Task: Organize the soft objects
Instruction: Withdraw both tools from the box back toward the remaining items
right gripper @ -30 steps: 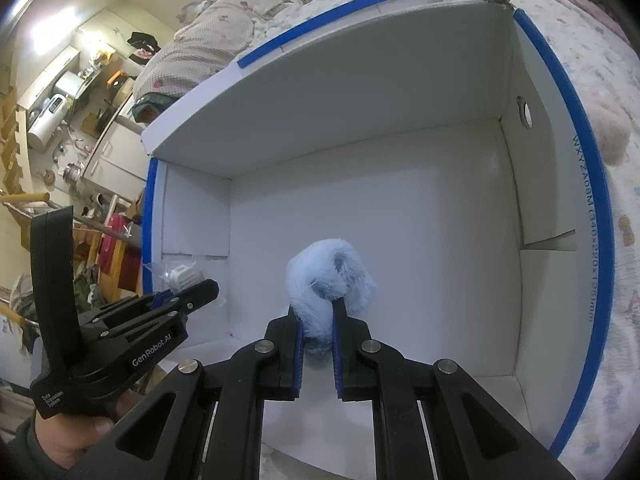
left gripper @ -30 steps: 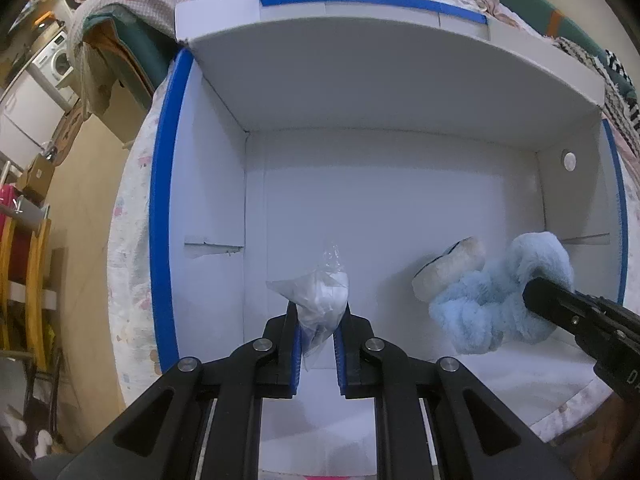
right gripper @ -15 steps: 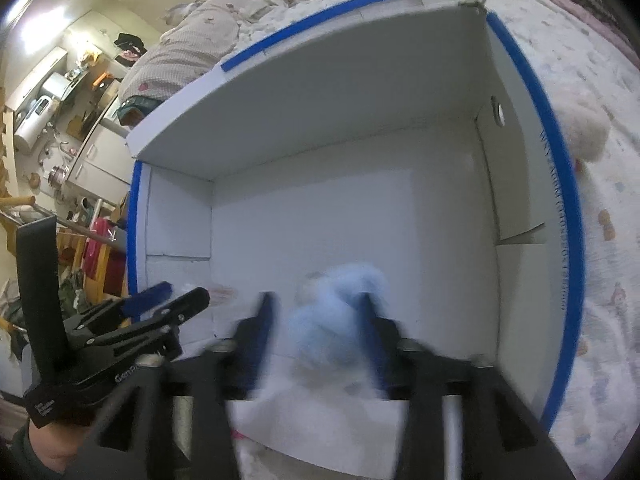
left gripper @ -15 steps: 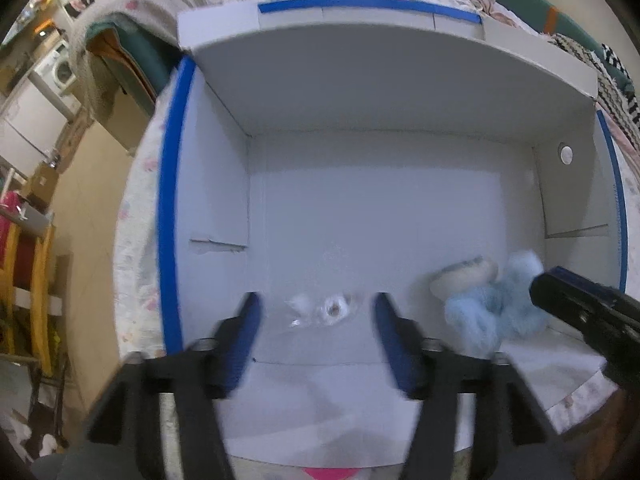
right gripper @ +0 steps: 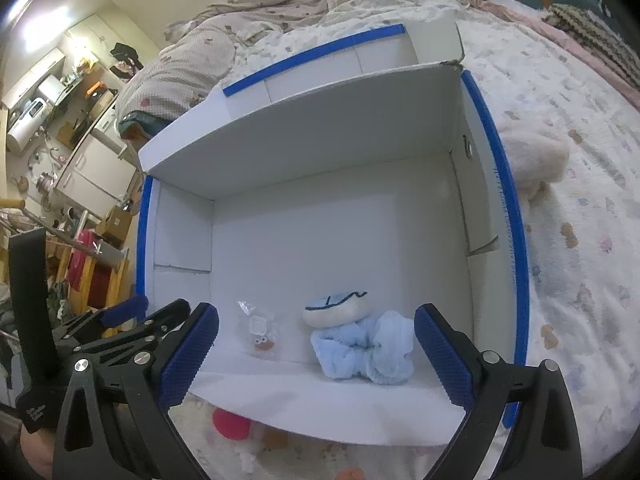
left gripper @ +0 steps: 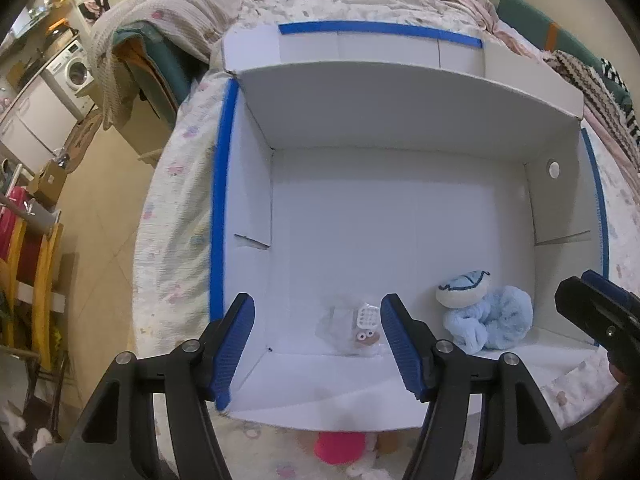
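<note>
Left tongs (left gripper: 316, 344) wide, clear bag (left gripper: 354, 330) between them at box (left gripper: 400, 216) front edge, right tongs (right gripper: 316, 354) wide, blue plush (right gripper: 362, 344) between.

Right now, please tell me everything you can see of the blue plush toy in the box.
The plush is pale blue and fluffy, crumpled into a soft heap with rolled, fleecy folds. A cream, rounded part with a blue top and dark stitched lines sits on its left upper side. It lies on the floor of the white box, near the front right corner, apart from the clear bag to its left. No gripper touches it: the right gripper is open in front of it.
</note>
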A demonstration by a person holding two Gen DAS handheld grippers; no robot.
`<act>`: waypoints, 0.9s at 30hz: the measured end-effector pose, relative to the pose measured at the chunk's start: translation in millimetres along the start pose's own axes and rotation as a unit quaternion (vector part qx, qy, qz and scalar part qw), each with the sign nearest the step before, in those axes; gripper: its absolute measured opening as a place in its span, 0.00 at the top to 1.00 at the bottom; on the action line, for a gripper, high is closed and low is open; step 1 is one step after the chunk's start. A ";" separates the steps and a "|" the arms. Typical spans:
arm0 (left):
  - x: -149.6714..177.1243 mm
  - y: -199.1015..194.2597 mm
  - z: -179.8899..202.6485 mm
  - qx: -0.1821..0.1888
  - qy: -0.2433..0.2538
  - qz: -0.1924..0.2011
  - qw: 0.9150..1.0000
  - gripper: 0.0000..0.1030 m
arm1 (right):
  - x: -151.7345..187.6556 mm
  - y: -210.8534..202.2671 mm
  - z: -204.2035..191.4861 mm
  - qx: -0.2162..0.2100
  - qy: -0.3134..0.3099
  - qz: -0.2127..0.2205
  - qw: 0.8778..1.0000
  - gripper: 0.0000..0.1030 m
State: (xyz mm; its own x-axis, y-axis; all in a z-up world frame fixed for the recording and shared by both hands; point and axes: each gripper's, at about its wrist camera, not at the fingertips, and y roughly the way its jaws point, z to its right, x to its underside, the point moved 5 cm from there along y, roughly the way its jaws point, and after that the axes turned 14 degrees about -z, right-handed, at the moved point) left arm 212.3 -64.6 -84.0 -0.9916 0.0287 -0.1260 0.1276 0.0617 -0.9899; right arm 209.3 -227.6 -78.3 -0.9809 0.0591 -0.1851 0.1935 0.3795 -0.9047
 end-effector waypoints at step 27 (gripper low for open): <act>48.3 -40.6 -35.3 0.022 -0.006 0.036 0.999 0.39 | 52.2 -34.2 -31.0 0.008 -0.011 0.026 1.000 0.00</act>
State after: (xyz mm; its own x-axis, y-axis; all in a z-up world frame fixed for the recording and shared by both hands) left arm 159.9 -30.4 -47.7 -0.9800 0.0201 -0.1979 0.1982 0.0164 -0.9800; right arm 150.9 -208.9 -45.1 -0.9688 0.0590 -0.2408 0.2456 0.3624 -0.8991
